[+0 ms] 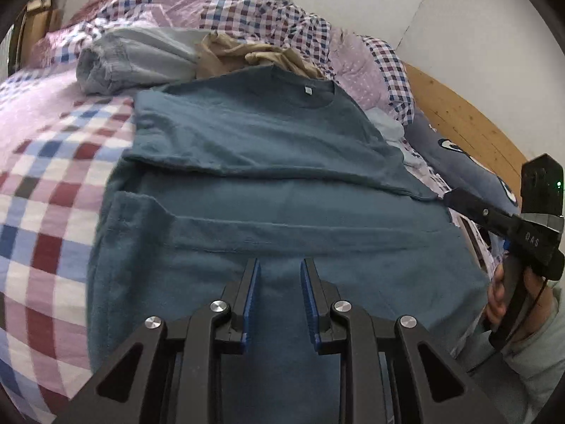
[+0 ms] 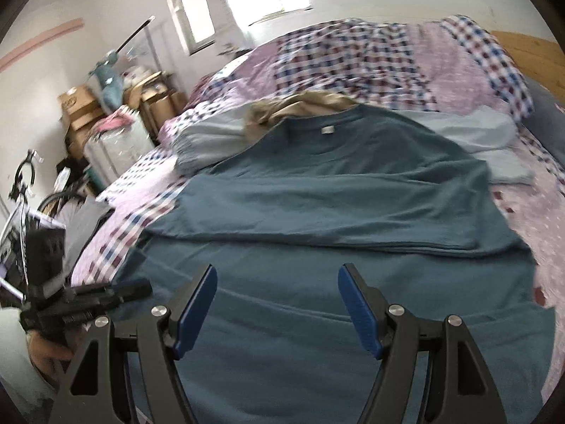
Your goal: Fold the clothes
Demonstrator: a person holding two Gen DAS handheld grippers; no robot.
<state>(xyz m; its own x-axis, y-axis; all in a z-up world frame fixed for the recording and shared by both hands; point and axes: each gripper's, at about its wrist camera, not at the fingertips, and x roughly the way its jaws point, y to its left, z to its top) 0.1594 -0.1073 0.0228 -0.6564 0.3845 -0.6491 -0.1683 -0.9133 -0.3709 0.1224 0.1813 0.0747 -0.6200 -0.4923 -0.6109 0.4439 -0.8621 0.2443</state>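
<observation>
A teal T-shirt (image 1: 268, 162) lies flat on the bed, collar and white label at the far end, its upper half folded over the lower part along a crosswise edge. It also shows in the right wrist view (image 2: 335, 205). My left gripper (image 1: 280, 265) hovers over the shirt's near part, jaws partly open, nothing between them. My right gripper (image 2: 277, 275) is wide open above the shirt's near part. The right gripper also shows in the left wrist view (image 1: 448, 196), its tip at the shirt's right edge. The left gripper shows in the right wrist view (image 2: 141, 288) at the shirt's left edge.
The bed has a pink, red and blue checked quilt (image 1: 46, 176). A light blue garment (image 1: 134, 60) and a beige garment (image 1: 247, 54) lie beyond the collar. A wooden headboard (image 1: 469, 120) and a dark blue pillow (image 1: 469, 166) are at right. Boxes and clutter (image 2: 88, 116) stand beside the bed.
</observation>
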